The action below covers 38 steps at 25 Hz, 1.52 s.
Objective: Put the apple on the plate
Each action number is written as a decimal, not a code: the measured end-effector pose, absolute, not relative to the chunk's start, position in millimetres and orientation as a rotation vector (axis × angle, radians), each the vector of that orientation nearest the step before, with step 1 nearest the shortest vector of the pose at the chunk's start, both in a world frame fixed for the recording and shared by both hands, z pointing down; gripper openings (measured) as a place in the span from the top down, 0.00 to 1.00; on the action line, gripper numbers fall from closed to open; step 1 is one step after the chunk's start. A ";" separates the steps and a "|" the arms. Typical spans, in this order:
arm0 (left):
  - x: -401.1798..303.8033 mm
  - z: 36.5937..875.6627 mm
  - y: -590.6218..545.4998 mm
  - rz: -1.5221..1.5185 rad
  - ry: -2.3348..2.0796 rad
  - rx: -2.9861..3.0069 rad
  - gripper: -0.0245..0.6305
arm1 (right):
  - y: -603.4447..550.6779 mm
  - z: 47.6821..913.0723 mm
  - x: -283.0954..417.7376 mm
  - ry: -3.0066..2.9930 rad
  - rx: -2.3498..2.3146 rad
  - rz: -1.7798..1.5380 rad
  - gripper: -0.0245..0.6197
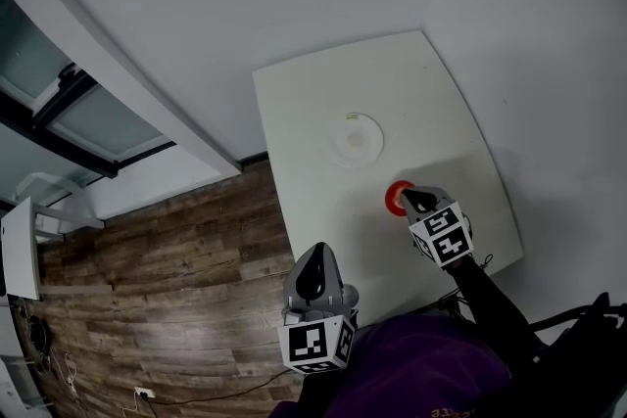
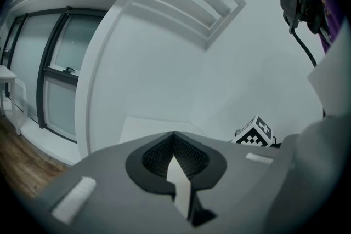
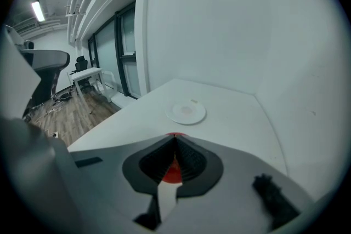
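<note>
Nearest me, at 6 o'clock, my left gripper (image 1: 316, 259) hangs by the bench's (image 1: 313, 113) near corner, fingers clenched on nothing. My right gripper's (image 1: 409, 199) fingers are clenched too, tips over the red apple (image 1: 394, 202). The white plate (image 1: 355, 139) lies at the apple's 11 o'clock, apart from it.

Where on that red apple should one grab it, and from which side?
Across its widest middle, coming down from the near side, where the right hand-held gripper is. The apple is round and sits alone on the table, so opposite sides are free. The jaws are together: open them first.
</note>
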<state>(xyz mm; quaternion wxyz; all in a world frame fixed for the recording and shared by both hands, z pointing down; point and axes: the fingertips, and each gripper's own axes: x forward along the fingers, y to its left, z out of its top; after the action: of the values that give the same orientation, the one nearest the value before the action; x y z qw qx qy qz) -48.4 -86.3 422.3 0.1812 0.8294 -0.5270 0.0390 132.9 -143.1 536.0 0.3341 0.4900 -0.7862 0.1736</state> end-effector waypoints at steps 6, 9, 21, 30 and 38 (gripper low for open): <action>-51.2 423.7 -91.3 0.102 -1.504 2.331 0.95 | -164.7 528.8 125.4 -2.077 1.269 0.415 0.94; -52.0 423.7 -94.1 0.102 -1.508 2.325 0.95 | -175.1 525.2 120.7 -2.089 1.257 0.397 0.94; -51.2 426.6 -104.4 0.104 -1.526 2.300 0.95 | -211.4 520.6 109.4 -2.124 1.228 0.360 0.94; -52.8 432.2 -109.0 0.122 -1.535 2.278 0.95 | -241.2 520.9 102.2 -2.136 1.207 0.316 0.94; -56.1 434.0 -112.9 0.142 -1.535 2.274 0.95 | -266.9 524.6 97.9 -2.131 1.185 0.281 0.94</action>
<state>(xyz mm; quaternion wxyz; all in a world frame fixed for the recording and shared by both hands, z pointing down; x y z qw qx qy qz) -56.1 -112.9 434.0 0.1958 0.8118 -0.5478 0.0505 97.9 -266.9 524.6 0.3370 0.4546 -0.8174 0.1079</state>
